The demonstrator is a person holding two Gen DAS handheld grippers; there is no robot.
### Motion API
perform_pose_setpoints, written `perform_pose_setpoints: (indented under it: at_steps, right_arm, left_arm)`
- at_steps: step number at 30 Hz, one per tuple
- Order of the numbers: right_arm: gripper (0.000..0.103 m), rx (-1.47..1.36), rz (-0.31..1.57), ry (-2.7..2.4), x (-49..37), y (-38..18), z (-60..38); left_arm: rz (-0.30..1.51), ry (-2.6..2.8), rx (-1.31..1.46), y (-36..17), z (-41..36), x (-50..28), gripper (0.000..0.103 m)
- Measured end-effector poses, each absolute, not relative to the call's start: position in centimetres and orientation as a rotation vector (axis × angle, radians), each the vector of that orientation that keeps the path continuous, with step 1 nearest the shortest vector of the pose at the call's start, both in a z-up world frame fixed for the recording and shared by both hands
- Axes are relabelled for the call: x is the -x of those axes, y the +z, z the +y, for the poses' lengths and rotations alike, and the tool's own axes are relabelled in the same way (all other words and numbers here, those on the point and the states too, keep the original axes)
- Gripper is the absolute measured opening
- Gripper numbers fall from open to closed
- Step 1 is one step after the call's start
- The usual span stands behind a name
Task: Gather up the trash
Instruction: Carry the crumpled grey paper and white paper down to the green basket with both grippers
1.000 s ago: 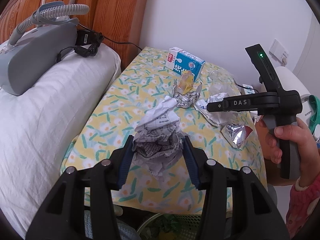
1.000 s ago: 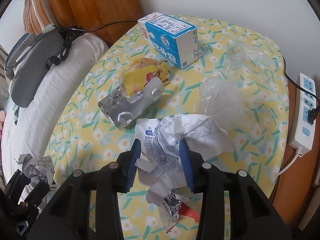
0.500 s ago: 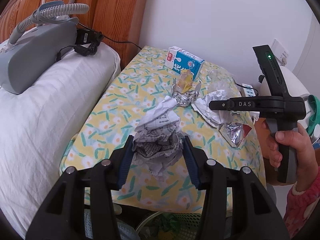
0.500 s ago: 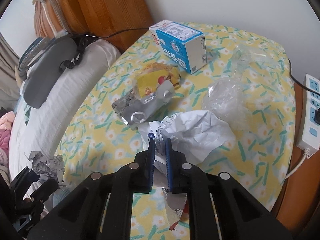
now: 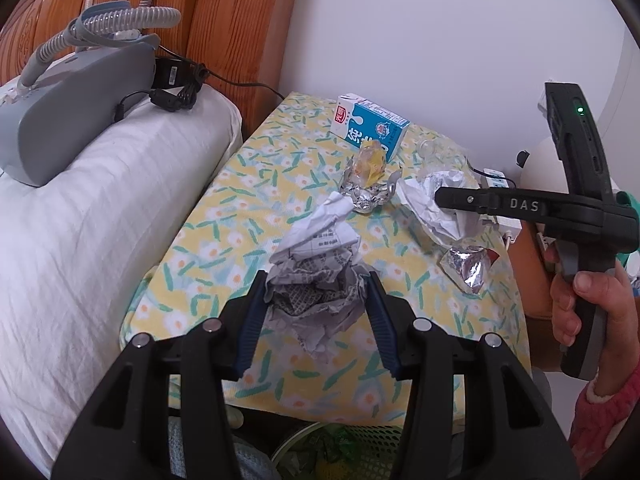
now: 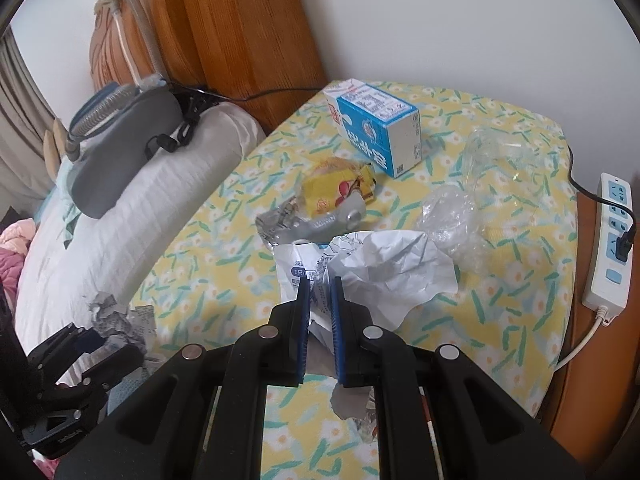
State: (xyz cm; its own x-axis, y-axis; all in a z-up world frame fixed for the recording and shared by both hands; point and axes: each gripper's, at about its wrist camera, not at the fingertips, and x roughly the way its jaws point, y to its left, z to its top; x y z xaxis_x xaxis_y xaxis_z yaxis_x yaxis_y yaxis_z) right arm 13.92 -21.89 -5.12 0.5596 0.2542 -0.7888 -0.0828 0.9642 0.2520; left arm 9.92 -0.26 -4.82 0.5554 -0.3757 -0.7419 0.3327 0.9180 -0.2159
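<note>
**Ana:** Left hand-held gripper (image 5: 316, 312) first: its blue pads sit about half apart, pressed on both sides of a crumpled newspaper ball (image 5: 316, 276), which it holds over the near edge of the counter (image 5: 240, 208).

**Ben:** And the right hand-held gripper (image 6: 319, 320)?

**Ana:** Nearly closed, with only a thin gap between the pads, pinching a fold of the crumpled white paper (image 6: 384, 268). That paper lies right of the counter's middle, with a scrap of silver foil (image 6: 352, 404) showing below the fingers.

**Ben:** What else is on the counter?

**Ana:** A blue and white milk carton (image 6: 376, 124) lies on its side at the far end. Nearer than the carton is a yellow wrapper (image 6: 336, 192) resting on a flattened silver blister pack (image 6: 312, 224). Crumpled clear plastic (image 6: 452, 220) lies to the right of the wrapper, and a clear plastic cup (image 6: 500, 152) lies beyond it, toward the far right corner.

**Ben:** Any container?

**Ana:** A mesh bin (image 5: 340, 452) stands below the counter's near edge, under the left gripper, with green and yellow scraps inside.

**Ben:** The surroundings?

**Ana:** The counter wears a yellow flowered cloth. Left of it is a white pillow (image 5: 100, 220) carrying a grey machine (image 5: 72, 96) with a ribbed hose, against a wooden headboard (image 5: 224, 20). A white power strip (image 6: 612, 240) lies off the counter's right side, with a black plug in it.
</note>
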Motion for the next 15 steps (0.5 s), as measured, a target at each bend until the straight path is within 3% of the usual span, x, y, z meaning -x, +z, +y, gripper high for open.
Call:
perform_pose_setpoints:
  at_steps: [15]
  right_arm:
    - [0.011, -0.155, 0.890, 0.309, -4.7, -1.4, -18.5]
  left_arm:
    - [0.900, -0.510, 0.031, -3.6, 0.6, -4.9, 0.047]
